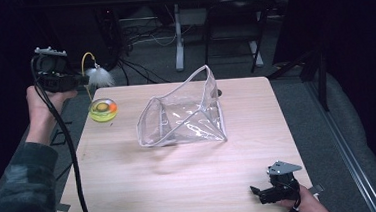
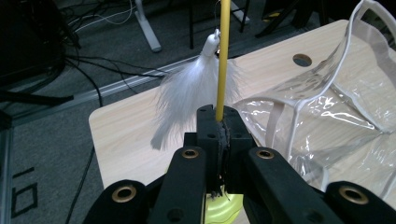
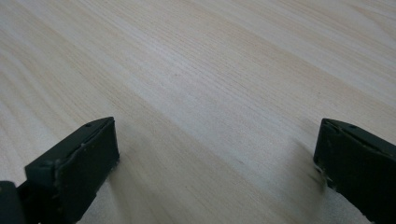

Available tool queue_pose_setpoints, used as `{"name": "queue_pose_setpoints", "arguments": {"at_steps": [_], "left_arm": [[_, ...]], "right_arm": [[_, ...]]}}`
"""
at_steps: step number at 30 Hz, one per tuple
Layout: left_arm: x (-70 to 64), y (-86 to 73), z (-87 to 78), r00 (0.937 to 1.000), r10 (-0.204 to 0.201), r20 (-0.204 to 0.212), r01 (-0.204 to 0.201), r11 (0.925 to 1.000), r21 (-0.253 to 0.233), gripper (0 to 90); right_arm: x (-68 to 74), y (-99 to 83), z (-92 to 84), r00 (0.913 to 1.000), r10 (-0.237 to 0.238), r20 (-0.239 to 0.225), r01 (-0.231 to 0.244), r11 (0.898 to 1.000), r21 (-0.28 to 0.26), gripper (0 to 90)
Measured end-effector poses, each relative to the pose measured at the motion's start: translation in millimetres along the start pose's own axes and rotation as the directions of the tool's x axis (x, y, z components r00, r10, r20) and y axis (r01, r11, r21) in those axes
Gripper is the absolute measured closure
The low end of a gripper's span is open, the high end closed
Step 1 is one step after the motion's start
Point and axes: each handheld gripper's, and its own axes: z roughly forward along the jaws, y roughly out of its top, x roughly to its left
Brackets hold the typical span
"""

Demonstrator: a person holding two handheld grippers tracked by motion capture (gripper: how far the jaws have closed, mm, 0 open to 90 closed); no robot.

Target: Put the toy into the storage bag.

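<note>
Feather toy wand (image 2: 222, 56), a thin yellow rod, is pinched between the pressed-together jaws of the left gripper (image 2: 218, 122); in the left gripper view the rod rises straight up from the jaw tips, with a white feather tuft (image 2: 184, 95) hanging just behind it and to its left. From the high view the left gripper (image 1: 80, 81) is held up in the person's left hand (image 1: 43, 103) off the table's far left corner, above the floor edge rather than over the wood, and the yellow rod (image 1: 88, 58) arcs up and over from the jaws with the white feather tuft (image 1: 100, 77) just beside the tips. A round yellow-green base with an orange part (image 1: 103, 110) sits on the table (image 1: 181, 186) near its left edge, below and slightly right of the gripper; whether the rod joins it cannot be told. A clear plastic pouch with a white-trimmed open mouth (image 1: 186, 113) stands slumped at the table's middle, well apart from the left gripper. The right gripper (image 1: 260, 192) rests low at the near right corner, held by the right hand (image 1: 308, 204); in the right gripper view its jaws are spread wide over bare wood (image 3: 210, 93), gripping nothing
</note>
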Motion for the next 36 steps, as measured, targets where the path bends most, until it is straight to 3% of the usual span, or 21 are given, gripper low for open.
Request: {"name": "queue_pose_setpoints", "arguments": {"at_steps": [21,36], "left_arm": [[-29.9,36.7,-7.6,0.9963,0.078,0.037,-0.077,0.9964,-0.037,88.4],[-63.5,55.9,-16.0,0.9842,0.154,0.087,-0.149,0.9868,-0.064,88.4]], "right_arm": [[-0.1,0.0,0.0,1.0000,0.000,-0.001,0.000,1.000,0.000,0.0],[0.0,0.0,0.1,1.0000,0.000,0.001,0.000,1.000,0.000,0.0]]}}
